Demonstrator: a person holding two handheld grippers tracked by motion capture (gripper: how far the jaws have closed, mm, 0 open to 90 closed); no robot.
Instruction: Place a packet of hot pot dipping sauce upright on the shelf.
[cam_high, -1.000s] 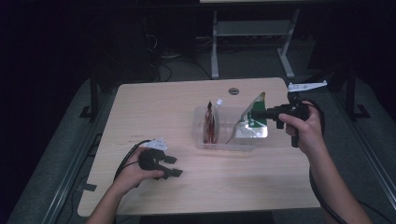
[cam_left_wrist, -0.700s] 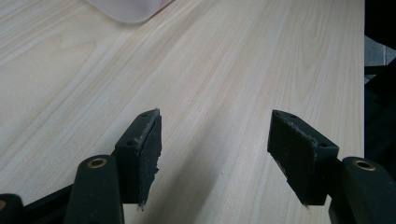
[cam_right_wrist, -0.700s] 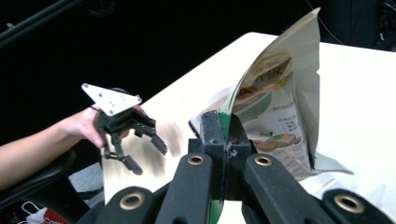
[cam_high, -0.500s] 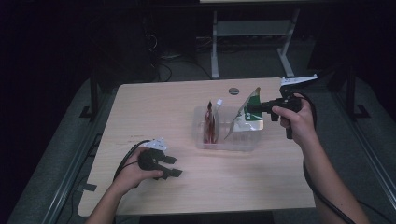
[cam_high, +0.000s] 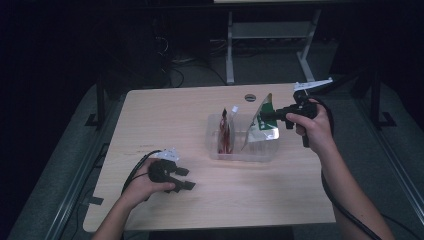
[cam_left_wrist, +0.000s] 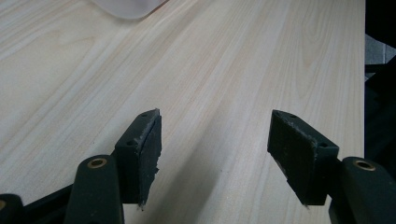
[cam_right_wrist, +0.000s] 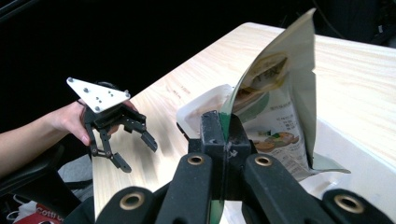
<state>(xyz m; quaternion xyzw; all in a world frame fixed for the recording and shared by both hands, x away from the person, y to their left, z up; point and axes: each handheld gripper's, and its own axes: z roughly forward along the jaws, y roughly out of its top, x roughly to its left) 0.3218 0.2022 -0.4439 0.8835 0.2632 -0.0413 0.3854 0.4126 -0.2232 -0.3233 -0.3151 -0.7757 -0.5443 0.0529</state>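
Observation:
A clear plastic tray (cam_high: 240, 152) sits mid-table; a red-printed packet (cam_high: 226, 132) stands in its left half. My right gripper (cam_high: 263, 115) is shut on the edge of a green and white foil bag (cam_high: 263, 126), which hangs upright over the tray's right half. In the right gripper view the jaws pinch the foil bag (cam_right_wrist: 280, 102) by its green edge above the tray (cam_right_wrist: 205, 105). My left gripper (cam_high: 186, 178) rests open on the table near the front left, and my left gripper (cam_left_wrist: 215, 158) holds nothing over bare wood. That left gripper (cam_right_wrist: 135, 149) also appears in the right gripper view.
The wooden table (cam_high: 175, 115) has a round cable hole (cam_high: 250, 97) near its far edge. A metal frame (cam_high: 270, 35) stands on the dark floor behind. A corner of the tray (cam_left_wrist: 126, 7) shows at the top of the left gripper view.
My right gripper has lifted the foil bag and carried it slightly back and to the right over the tray. The left gripper has stayed in place.

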